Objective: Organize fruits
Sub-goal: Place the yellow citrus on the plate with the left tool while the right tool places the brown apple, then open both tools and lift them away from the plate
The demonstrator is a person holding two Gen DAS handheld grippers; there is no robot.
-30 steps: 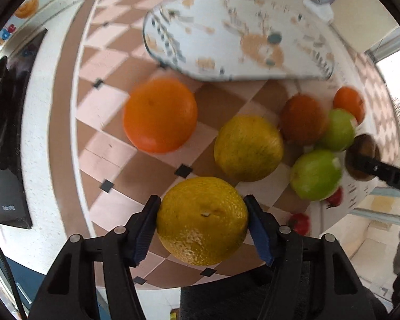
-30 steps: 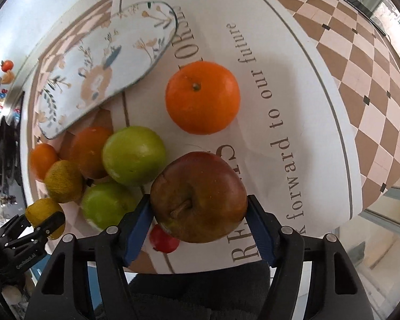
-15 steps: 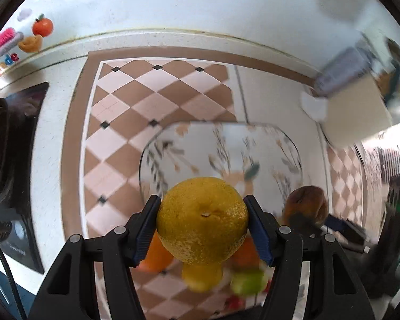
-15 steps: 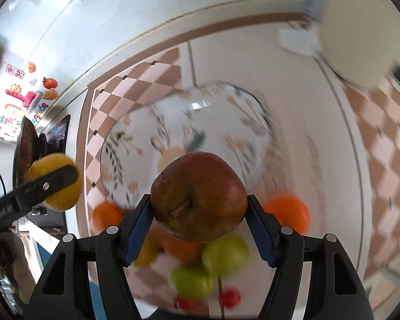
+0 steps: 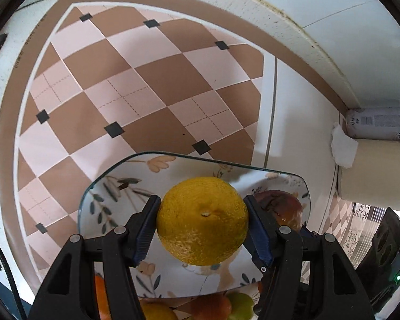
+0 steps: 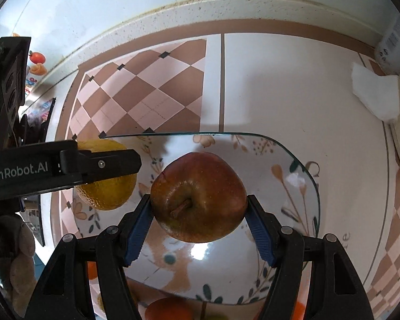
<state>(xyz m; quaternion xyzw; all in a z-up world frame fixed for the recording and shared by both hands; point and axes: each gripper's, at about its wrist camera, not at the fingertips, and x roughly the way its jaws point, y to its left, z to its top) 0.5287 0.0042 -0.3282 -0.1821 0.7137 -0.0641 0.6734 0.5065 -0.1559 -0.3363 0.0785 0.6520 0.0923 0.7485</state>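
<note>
My left gripper (image 5: pixel 202 221) is shut on a yellow citrus fruit (image 5: pixel 202 220), held above a floral glass plate (image 5: pixel 106 200). My right gripper (image 6: pixel 198 208) is shut on a dark red apple (image 6: pixel 198 197), stem toward the camera, over the same plate (image 6: pixel 293 186). In the right wrist view the left gripper's fingers (image 6: pixel 106 164) and the yellow fruit (image 6: pixel 106 194) hang at the plate's left end. In the left wrist view the apple (image 5: pixel 282 208) shows just right of the yellow fruit. Both fruits are in the air; nothing lies on the plate.
Other fruits lie on the checkered cloth near the plate's front edge: an orange (image 5: pixel 101 298), a yellow one (image 5: pixel 157 312), a green one (image 5: pixel 240 306). A tissue (image 6: pixel 376 98) and a paper roll (image 5: pixel 373 170) stand at the right by the wall.
Both grippers have carried their fruits away from the fruit pile to above the plate, side by side. The remaining fruits have dropped to the bottom edge of both views.
</note>
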